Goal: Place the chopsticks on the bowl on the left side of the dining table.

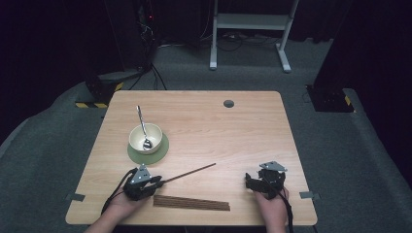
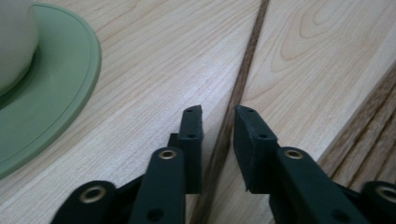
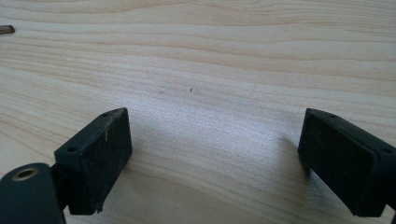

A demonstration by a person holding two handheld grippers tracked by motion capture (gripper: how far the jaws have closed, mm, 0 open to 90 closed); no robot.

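Observation:
A single dark chopstick (image 1: 189, 172) lies slanted on the wooden table (image 1: 218, 126). Its near end sits between the jaws of my left gripper (image 1: 158, 182). In the left gripper view the chopstick (image 2: 243, 74) runs between the two pads of my left gripper (image 2: 218, 110). The pads stand narrow, with a thin strip of table showing on each side, so they are not pressing on it. My right gripper (image 1: 257, 182) rests at the table's front right. Its jaws (image 3: 215, 114) are wide open over bare wood, with nothing between them.
A cream bowl (image 1: 145, 137) with a metal spoon (image 1: 141, 121) in it stands on a green saucer (image 1: 163, 149), just beyond the left gripper. A bundle of several dark chopsticks (image 1: 192, 203) lies along the front edge. A cable hole (image 1: 228, 103) is at the back.

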